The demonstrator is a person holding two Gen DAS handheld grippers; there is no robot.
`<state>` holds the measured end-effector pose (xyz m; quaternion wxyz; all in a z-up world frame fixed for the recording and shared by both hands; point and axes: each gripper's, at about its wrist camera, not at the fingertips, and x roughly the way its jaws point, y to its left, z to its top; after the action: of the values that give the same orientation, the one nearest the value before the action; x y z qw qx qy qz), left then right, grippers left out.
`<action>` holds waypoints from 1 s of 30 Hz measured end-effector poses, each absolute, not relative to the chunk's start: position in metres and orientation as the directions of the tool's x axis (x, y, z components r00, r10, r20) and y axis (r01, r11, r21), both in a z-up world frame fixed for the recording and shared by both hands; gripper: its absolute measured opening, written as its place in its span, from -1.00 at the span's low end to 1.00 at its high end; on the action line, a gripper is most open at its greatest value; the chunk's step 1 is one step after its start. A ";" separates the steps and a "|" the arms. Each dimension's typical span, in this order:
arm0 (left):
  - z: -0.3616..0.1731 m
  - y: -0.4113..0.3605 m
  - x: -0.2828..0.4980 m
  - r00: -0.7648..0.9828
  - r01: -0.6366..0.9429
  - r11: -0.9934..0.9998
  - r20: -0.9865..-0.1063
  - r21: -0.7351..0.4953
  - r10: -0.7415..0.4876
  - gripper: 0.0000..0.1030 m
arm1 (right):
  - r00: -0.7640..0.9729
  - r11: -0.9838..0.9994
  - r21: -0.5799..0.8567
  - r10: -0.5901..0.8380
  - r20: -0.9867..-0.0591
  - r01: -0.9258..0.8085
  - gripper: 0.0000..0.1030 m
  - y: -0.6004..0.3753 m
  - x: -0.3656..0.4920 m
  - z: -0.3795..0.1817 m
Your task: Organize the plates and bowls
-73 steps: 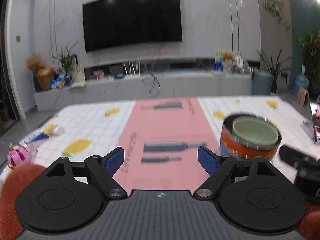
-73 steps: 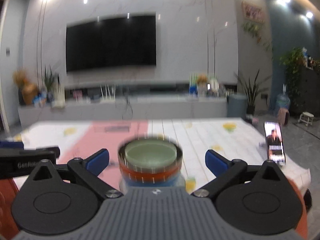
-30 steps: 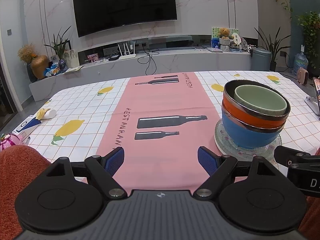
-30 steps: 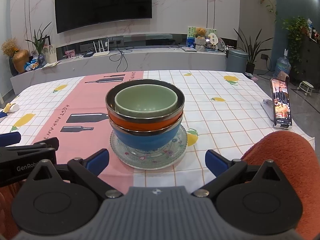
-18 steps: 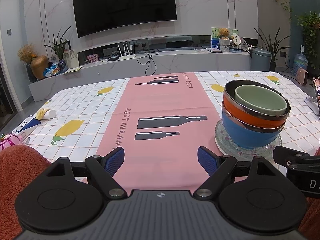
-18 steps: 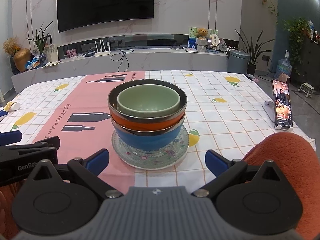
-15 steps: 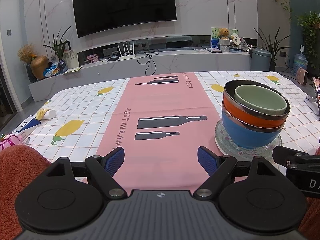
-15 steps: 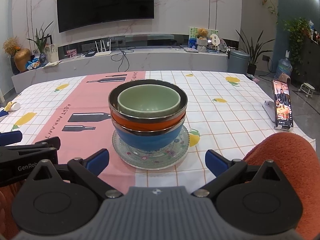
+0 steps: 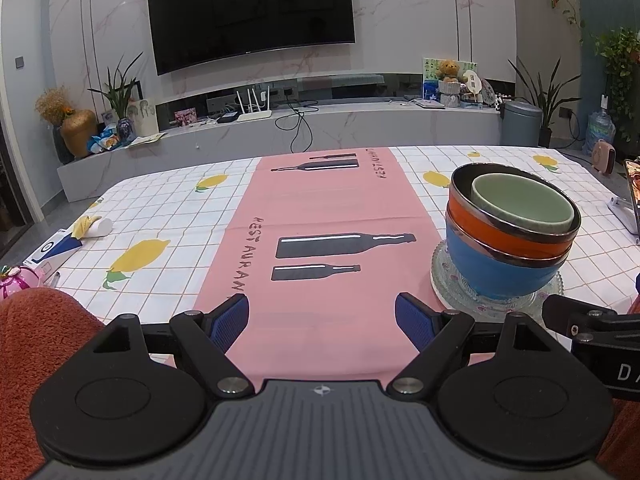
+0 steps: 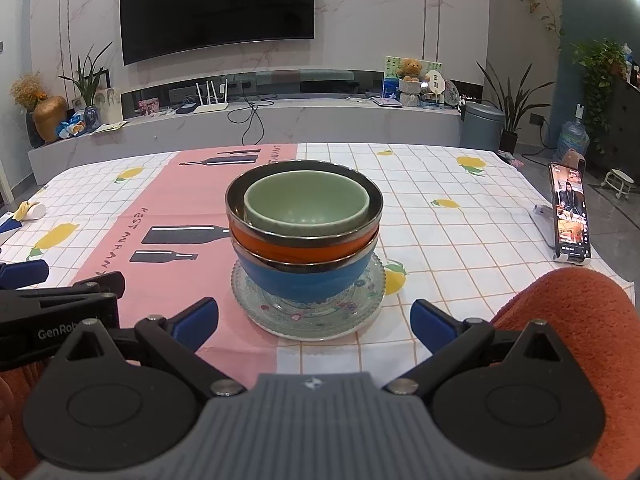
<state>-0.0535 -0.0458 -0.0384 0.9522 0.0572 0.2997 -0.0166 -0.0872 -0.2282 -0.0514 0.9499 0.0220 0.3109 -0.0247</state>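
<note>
Your right gripper [image 10: 314, 322] is spread wide, nothing between the fingers; same for your left gripper [image 9: 322, 322], over the pink runner [image 9: 320, 216]. Centre frame in the right view: green bowl [image 10: 306, 204] nested in orange bowl [image 10: 280, 249], in blue bowl [image 10: 304, 282], on the glass plate [image 10: 308, 320].
</note>
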 end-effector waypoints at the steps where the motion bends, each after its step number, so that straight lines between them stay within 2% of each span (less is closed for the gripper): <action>1: -0.038 -0.046 -0.054 0.820 0.066 0.993 -0.573 0.099 0.003 0.89 | 0.805 0.998 0.027 -0.032 -0.592 0.060 0.94 -0.228 -0.087 -0.051; 30: -0.037 -0.046 -0.055 0.823 0.065 0.994 -0.568 0.091 -0.002 0.89 | 0.795 0.998 0.034 -0.019 -0.606 0.051 0.94 -0.225 -0.085 -0.054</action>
<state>-0.0547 -0.0463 -0.0367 0.9533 0.0534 0.2969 -0.0175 -0.0848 -0.2252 -0.0535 0.9471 0.0243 0.3196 -0.0185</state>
